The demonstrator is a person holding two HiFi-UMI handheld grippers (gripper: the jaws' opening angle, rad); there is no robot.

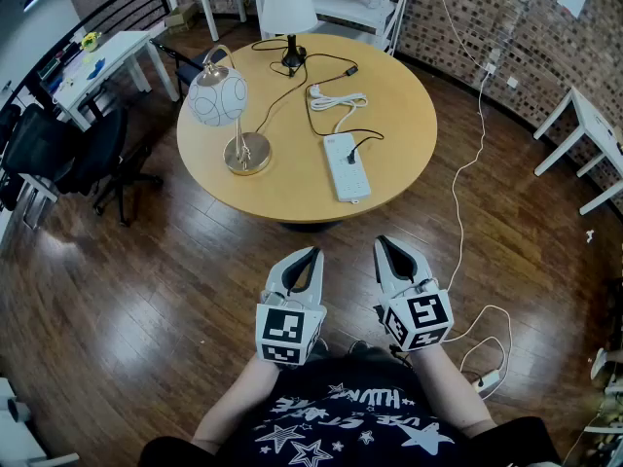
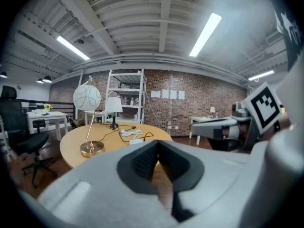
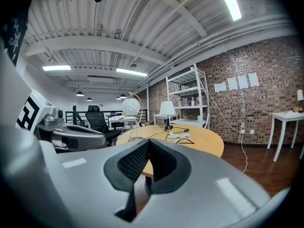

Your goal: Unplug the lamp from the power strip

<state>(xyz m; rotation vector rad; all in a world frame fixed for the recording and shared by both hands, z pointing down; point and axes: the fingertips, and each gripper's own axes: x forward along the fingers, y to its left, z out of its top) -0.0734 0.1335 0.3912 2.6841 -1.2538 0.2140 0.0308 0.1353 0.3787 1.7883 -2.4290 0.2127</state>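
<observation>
Wood floor (image 1: pixel 146 290) lies open before a round table (image 1: pixel 282 188). Left gripper (image 1: pixel 312 253) and right gripper (image 1: pixel 383 242), both clenched on nothing, hang short of its near edge. Power strip (image 1: pixel 345 167) lies near that edge, black plug (image 1: pixel 351 153) seated; shaded lamp (image 1: pixel 289 16) stands at the far rim, globe lamp (image 1: pixel 218 98) at left.

A round bench (image 1: pixel 282 188) stands ahead of the fingers (image 1: pixel 297 270), a coiled white cord (image 1: pixel 338 101) on its far half. A black office chair (image 1: pixel 58 149) sits off to their left, and a white cable (image 1: pixel 481 129) trails over the floor (image 1: pixel 146 290) to their right.
</observation>
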